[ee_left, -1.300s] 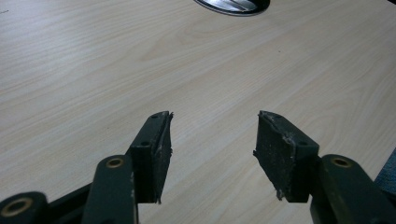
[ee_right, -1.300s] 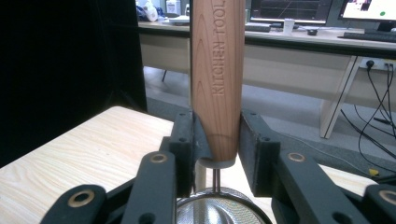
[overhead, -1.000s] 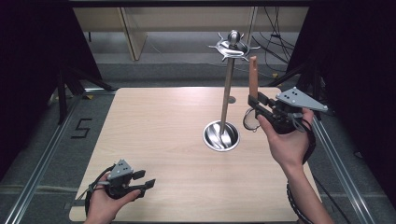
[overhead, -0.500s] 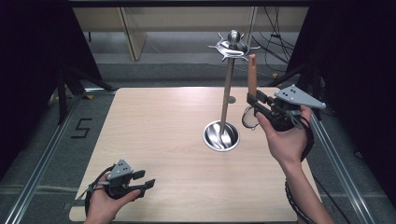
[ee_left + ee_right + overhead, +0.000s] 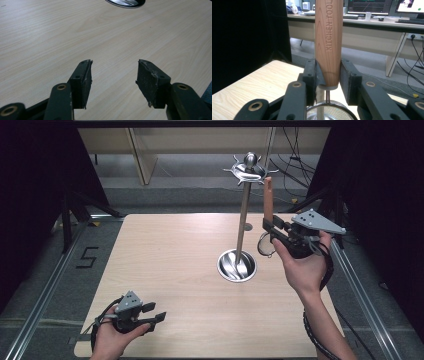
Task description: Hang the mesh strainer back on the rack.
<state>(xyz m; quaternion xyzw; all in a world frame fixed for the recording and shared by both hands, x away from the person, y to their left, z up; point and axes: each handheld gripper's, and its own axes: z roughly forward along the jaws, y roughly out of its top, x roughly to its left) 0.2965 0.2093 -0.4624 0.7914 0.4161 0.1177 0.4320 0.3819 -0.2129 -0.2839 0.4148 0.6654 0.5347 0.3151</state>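
Observation:
A strainer with a wooden handle (image 5: 268,197) stands upright in the air, its mesh bowl (image 5: 266,245) hanging below. My right gripper (image 5: 270,226) is shut on the handle's lower end, just right of a metal utensil stand (image 5: 243,220). In the right gripper view the handle (image 5: 329,42), stamped KITCHEN TOOL, is clamped in my right gripper (image 5: 328,75), with the mesh bowl (image 5: 329,110) beneath. The handle's top sits near the stand's hook crown (image 5: 248,169). My left gripper (image 5: 156,311) rests open at the table's front left, with nothing between its fingers (image 5: 113,72).
The stand's round steel base (image 5: 236,265) sits right of the wooden table's (image 5: 165,255) middle, and its edge (image 5: 126,2) lies far ahead in the left gripper view. Black curtains flank the table. Desks and monitors stand beyond it.
The right gripper has drifted very slightly toward the stand with the strainer. The left gripper has not moved.

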